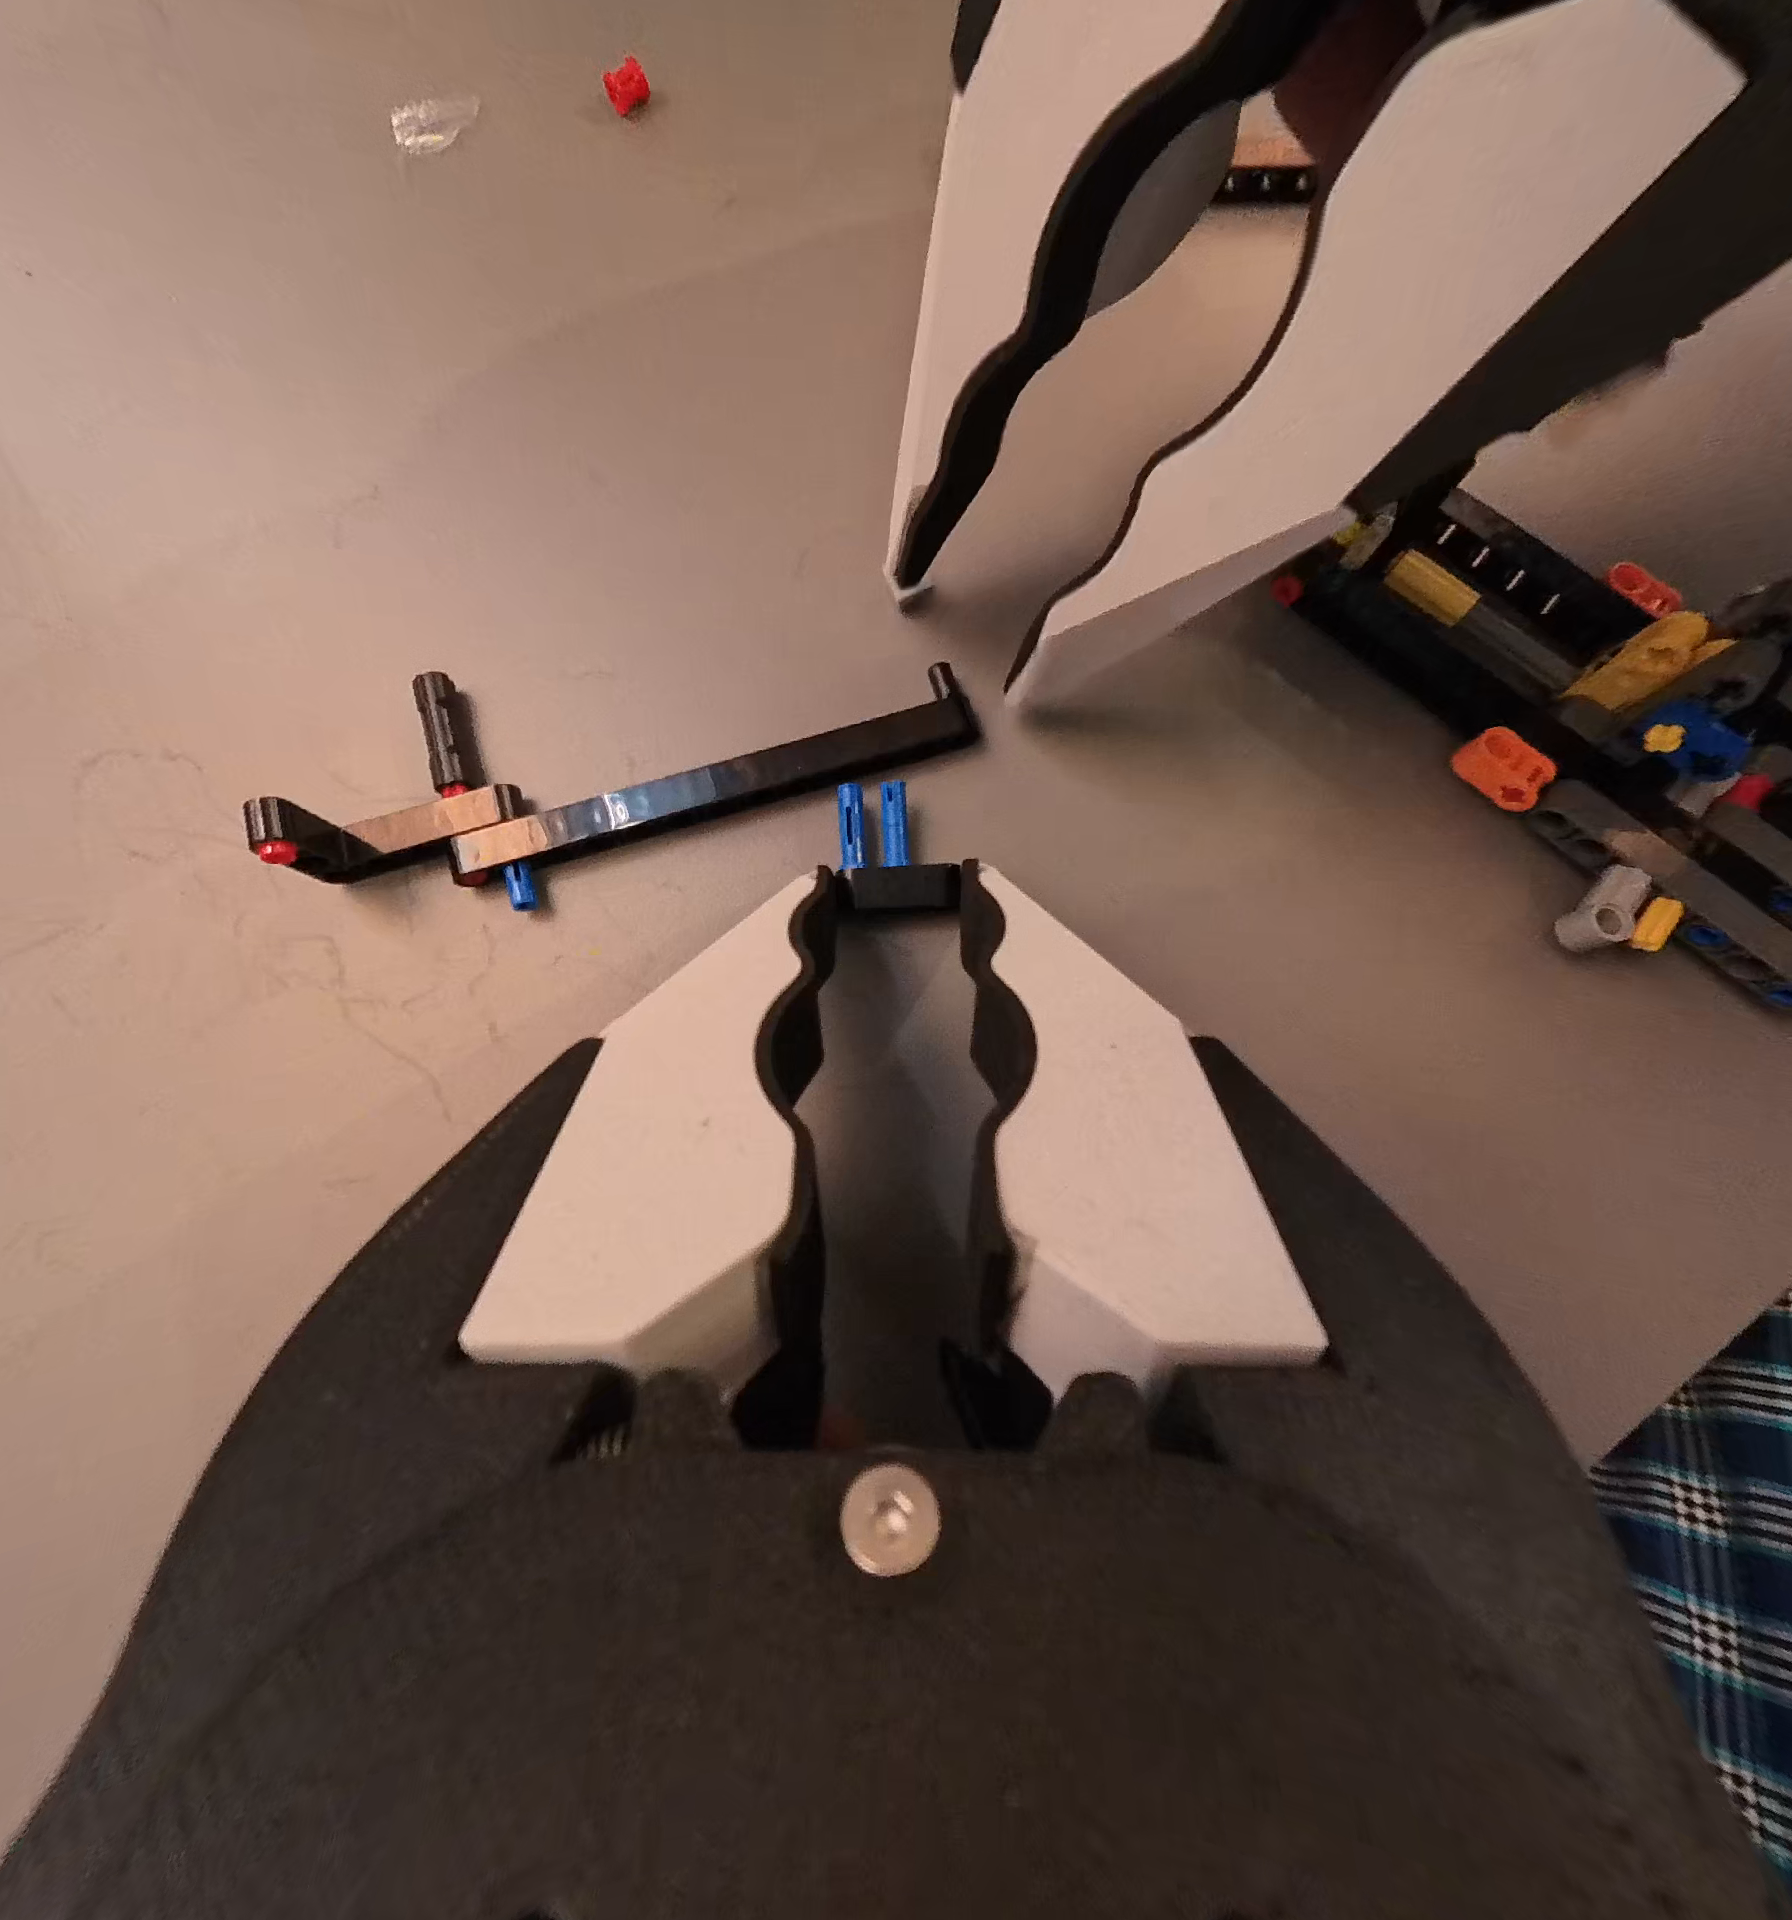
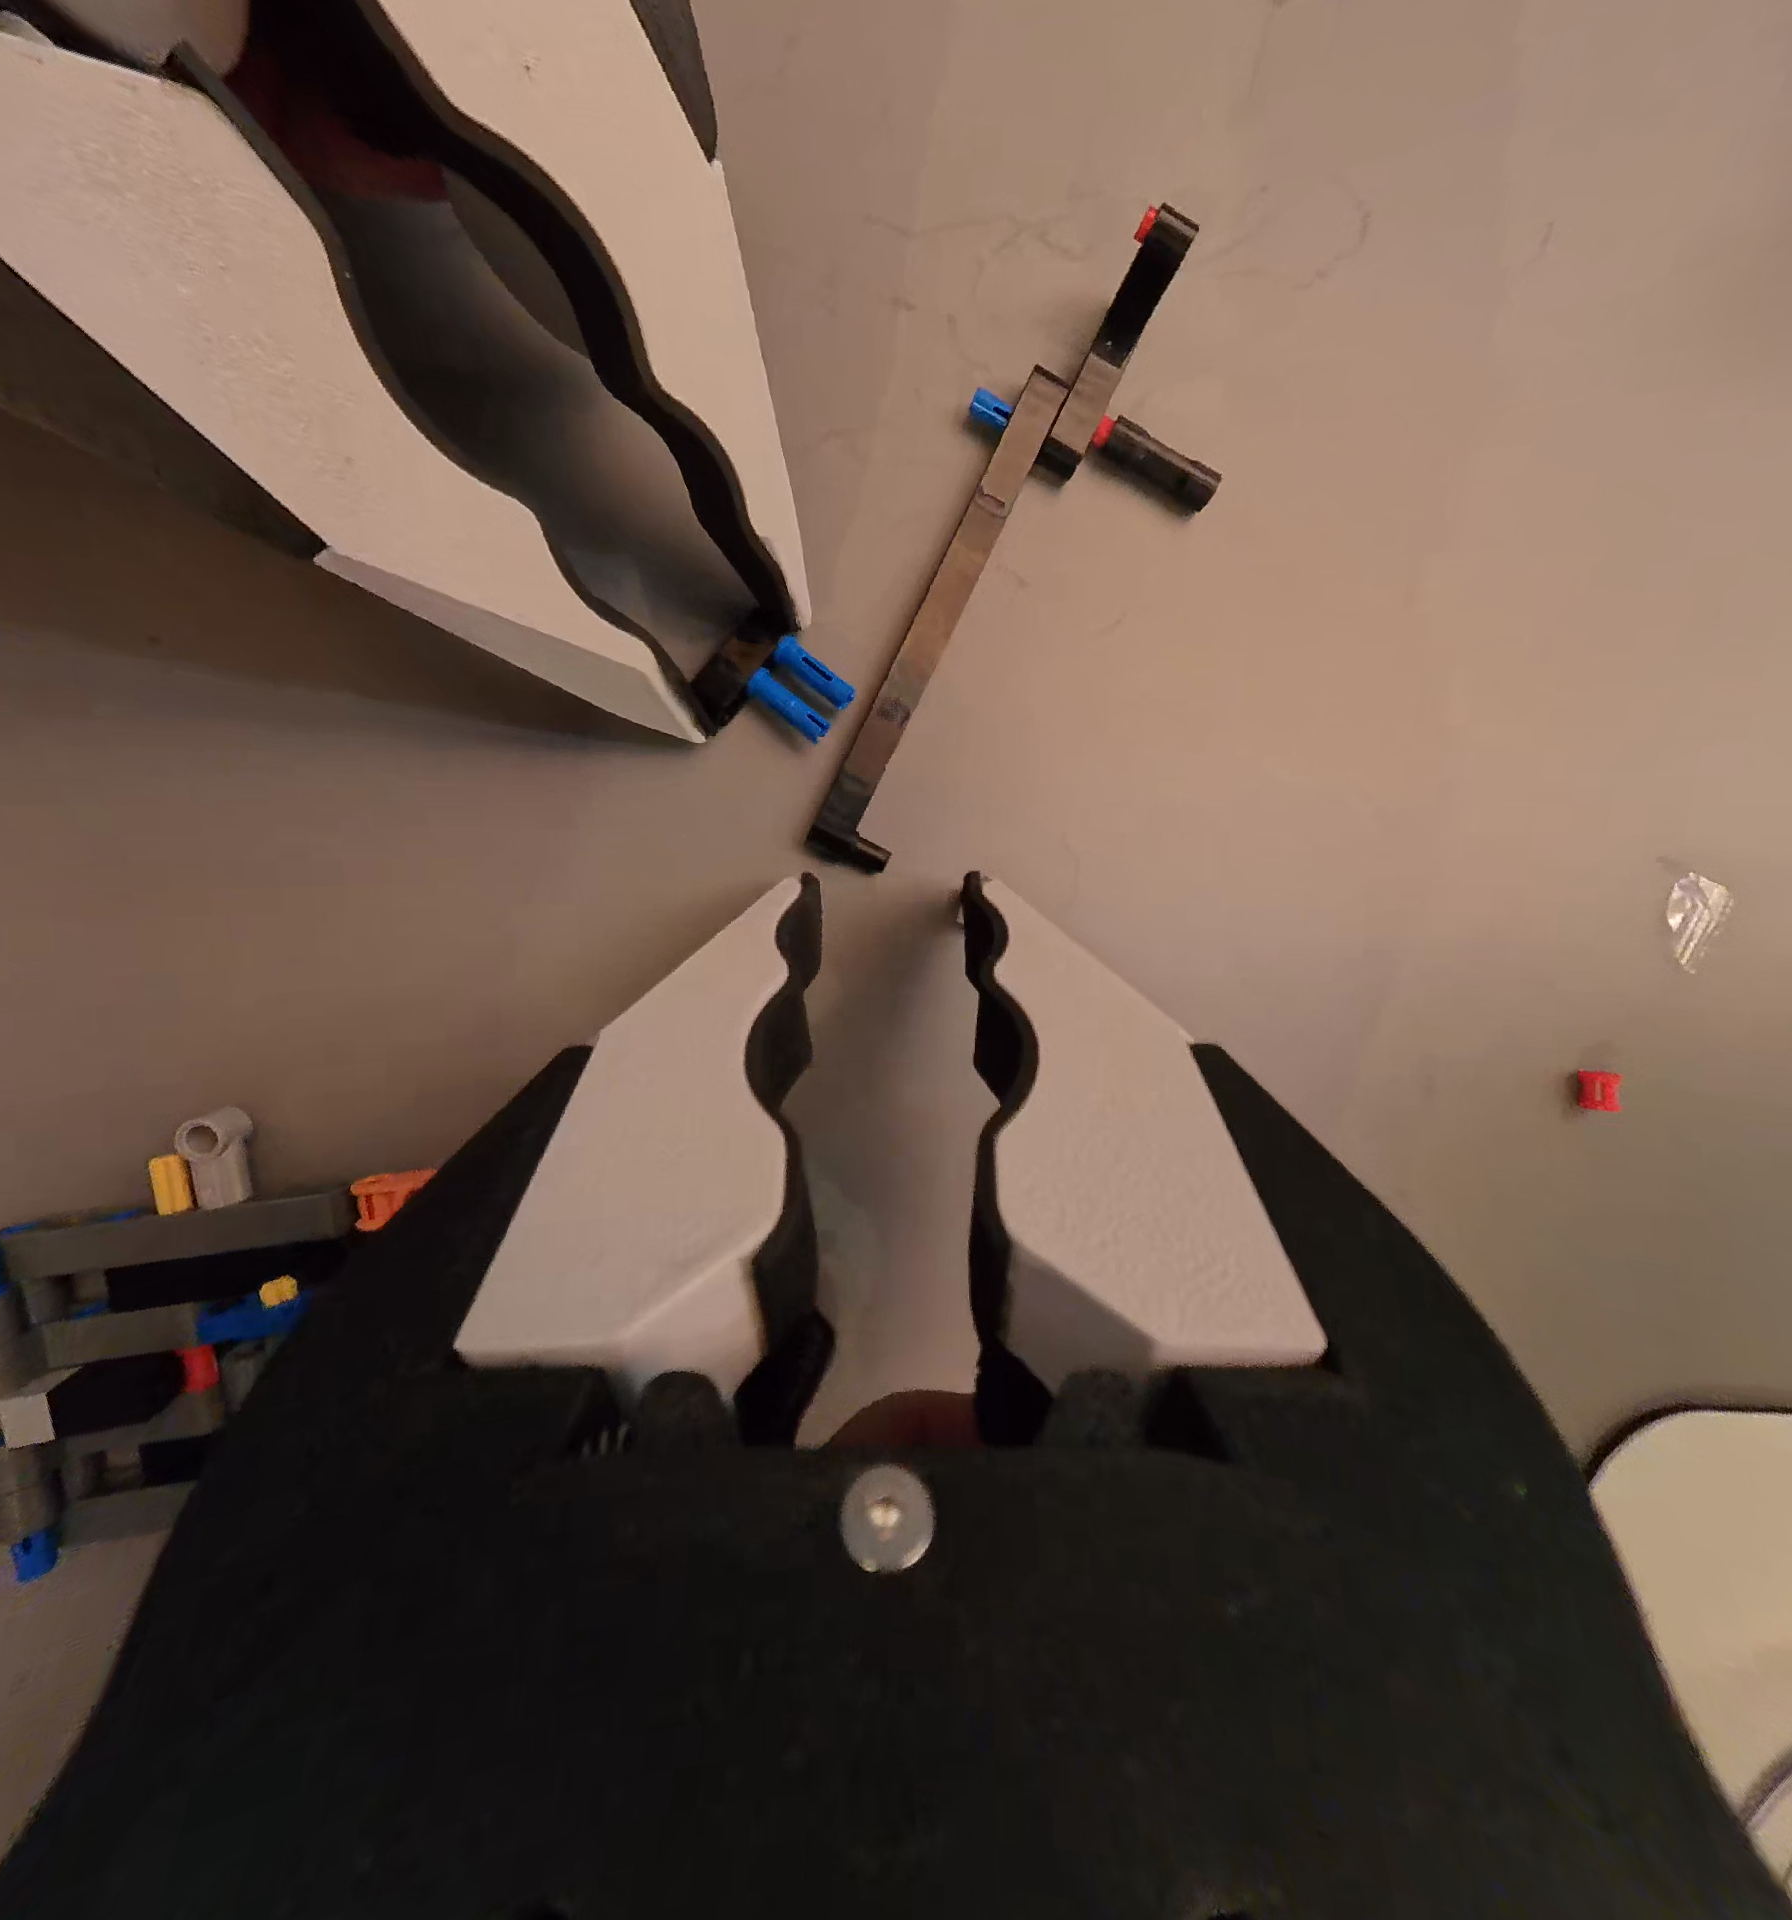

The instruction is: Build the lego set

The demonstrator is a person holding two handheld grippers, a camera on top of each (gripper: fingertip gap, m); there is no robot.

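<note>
My left gripper (image 1: 897,883) is shut on a small black piece (image 1: 897,888) with two blue pins (image 1: 871,823) sticking forward; it also shows in the right wrist view (image 2: 741,675), pins (image 2: 804,686) pointing at the long beam. A long black beam assembly (image 1: 746,774) with red and blue pins lies flat on the grey table; it shows in the right wrist view (image 2: 959,582) too. My right gripper (image 2: 890,888) is open and empty, its tips just short of the beam's near end (image 2: 848,844); it also shows in the left wrist view (image 1: 959,649).
A larger built model (image 1: 1640,748) of black, grey, yellow, blue and orange parts sits to the side, seen also in the right wrist view (image 2: 133,1320). A loose red bush (image 1: 625,86) and a clear piece (image 1: 433,123) lie apart. A plaid cloth (image 1: 1744,1558) is at the table's edge. Tip to tip, the grippers are about 5 cm apart. From the right gripper's tips to the loose red bush (image 1: 625,86) is close to 15 cm. Seen from the right wrist view (image 2: 1593,1081) as well.
</note>
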